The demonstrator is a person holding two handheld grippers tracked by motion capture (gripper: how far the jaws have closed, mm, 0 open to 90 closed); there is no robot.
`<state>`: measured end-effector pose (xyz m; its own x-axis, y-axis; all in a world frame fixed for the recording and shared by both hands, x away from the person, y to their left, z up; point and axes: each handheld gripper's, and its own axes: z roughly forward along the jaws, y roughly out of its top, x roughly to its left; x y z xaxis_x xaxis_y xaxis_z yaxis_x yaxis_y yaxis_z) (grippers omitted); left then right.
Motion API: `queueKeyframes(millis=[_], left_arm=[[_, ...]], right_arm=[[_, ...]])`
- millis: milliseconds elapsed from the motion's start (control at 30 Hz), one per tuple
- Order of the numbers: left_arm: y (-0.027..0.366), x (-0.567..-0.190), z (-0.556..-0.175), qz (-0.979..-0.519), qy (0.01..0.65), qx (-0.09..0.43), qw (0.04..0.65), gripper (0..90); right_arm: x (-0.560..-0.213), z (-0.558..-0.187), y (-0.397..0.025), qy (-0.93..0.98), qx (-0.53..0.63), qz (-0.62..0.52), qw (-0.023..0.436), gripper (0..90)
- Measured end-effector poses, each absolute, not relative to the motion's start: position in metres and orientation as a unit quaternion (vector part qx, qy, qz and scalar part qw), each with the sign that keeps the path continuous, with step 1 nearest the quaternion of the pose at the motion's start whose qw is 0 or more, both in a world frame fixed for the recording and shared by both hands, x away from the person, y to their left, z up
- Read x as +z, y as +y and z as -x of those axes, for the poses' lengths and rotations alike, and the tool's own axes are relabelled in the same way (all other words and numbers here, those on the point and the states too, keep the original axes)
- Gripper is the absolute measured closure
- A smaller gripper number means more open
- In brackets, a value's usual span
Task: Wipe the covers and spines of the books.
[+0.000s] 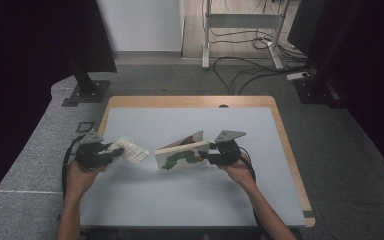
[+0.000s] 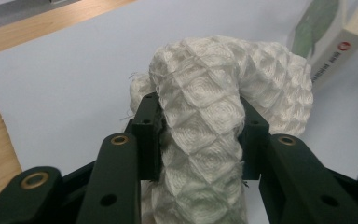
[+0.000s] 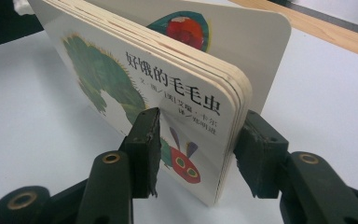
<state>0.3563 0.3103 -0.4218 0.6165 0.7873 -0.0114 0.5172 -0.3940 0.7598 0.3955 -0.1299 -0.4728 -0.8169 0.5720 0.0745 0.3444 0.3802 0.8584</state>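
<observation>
A pale grey table [image 1: 190, 195] with a wooden edge stands on grey carpet, with dark curtains at both sides, a white wall behind and loose cables [image 1: 250, 70] on the floor under a metal frame at about 1 o'clock from the table. Near the table's middle a board book [image 1: 182, 155] stands on its lower edge, its long axis running from 8 o'clock to 2 o'clock, the caterpillar cover facing the person and one page swung open behind. The right gripper [image 3: 193, 149] is clamped on the book's thick stack of pages at its 3 o'clock end, one jaw on the cover, one behind the stack. At 9 o'clock from the book, just beside it, a white waffle-weave cloth [image 2: 214, 107] is bunched between the closed jaws of the left gripper [image 2: 200, 140], lifted slightly off the table.
</observation>
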Motion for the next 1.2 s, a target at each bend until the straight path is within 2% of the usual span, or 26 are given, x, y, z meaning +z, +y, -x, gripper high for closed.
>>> queueKeyframes(millis=[533,1200], left_arm=[[0.307,-0.439,-0.402,-0.799,0.439,0.193,0.363,58.6],[0.303,-0.488,-0.411,-0.800,0.459,0.178,0.344,56.8]], right_arm=[[-0.473,-0.395,-0.130,0.823,0.482,-0.277,0.116,52.3],[-0.473,-0.395,-0.131,0.823,0.482,-0.278,0.115,52.2]])
